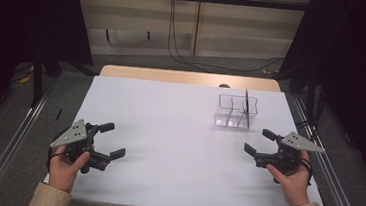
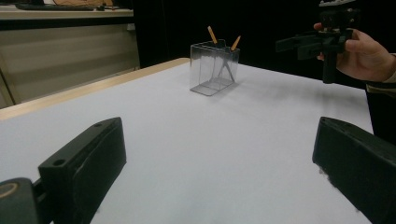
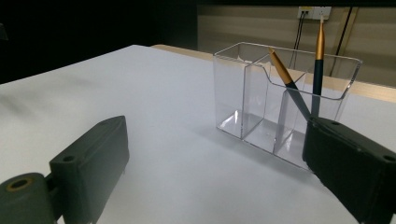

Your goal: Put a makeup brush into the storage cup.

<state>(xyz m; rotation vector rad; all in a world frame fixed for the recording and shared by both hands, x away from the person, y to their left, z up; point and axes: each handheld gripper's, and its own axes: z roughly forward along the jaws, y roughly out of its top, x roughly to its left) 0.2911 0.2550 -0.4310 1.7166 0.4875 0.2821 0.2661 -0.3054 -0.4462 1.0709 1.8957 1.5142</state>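
A clear plastic organizer (image 1: 235, 111) with several compartments stands on the white table at the back right. It also appears in the left gripper view (image 2: 214, 68) and close in the right gripper view (image 3: 280, 100). Two pencils (image 3: 290, 86) with gold ends lean in one end compartment. My left gripper (image 1: 108, 140) hovers open at the front left, nothing between its jaws. My right gripper (image 1: 261, 142) is open at the front right, a short way in front of the organizer, and shows far off in the left gripper view (image 2: 308, 44).
The white table top (image 1: 167, 142) has a wooden strip (image 1: 188, 78) along its far edge. Metal rails (image 1: 12, 143) run along both sides on the floor. Cables (image 1: 185, 58) lie on the floor behind the table.
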